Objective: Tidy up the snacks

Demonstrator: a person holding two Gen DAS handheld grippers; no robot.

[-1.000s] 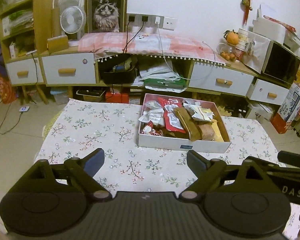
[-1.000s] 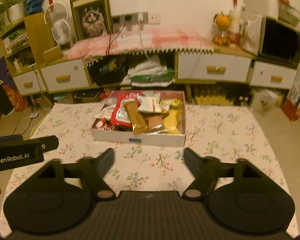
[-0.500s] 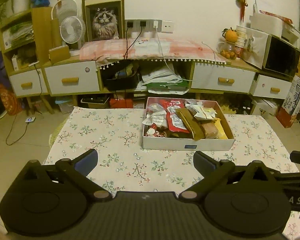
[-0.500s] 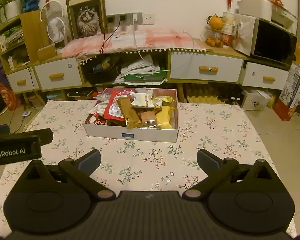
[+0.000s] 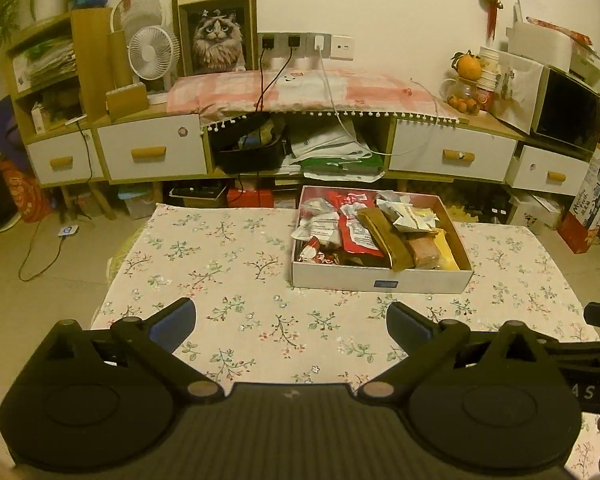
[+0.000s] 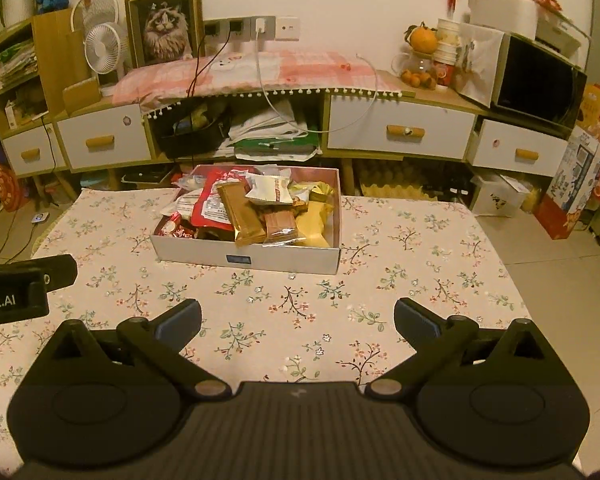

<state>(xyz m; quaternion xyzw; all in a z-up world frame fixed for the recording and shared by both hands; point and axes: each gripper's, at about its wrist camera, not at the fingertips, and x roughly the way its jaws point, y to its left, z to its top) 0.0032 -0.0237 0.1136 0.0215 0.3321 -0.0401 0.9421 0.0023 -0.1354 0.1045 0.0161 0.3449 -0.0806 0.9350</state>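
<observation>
A shallow white box (image 5: 380, 280) (image 6: 248, 258) full of wrapped snacks stands on the flowered tablecloth, toward the table's far side. Among the snacks are a red pouch (image 5: 356, 232) (image 6: 212, 206), a long gold-brown bar (image 5: 388, 236) (image 6: 240, 216), a yellow packet (image 6: 314, 222) and a white sachet (image 6: 270, 190). My left gripper (image 5: 291, 322) hovers open over the near part of the table, well short of the box, with nothing between its fingers. My right gripper (image 6: 297, 320) is likewise open and empty, short of the box.
The tablecloth (image 5: 228, 264) covers a low table with floor on both sides. Behind it runs a low cabinet (image 5: 152, 152) with white drawers, a fan (image 5: 152, 58), a cat picture (image 5: 216, 40) and a microwave (image 5: 568, 116). The other gripper's body shows at each view's edge (image 6: 16, 284).
Both grippers' jaws spread wider than a second ago. Both views have shifted slightly, and the box now sits a little farther up in them.
</observation>
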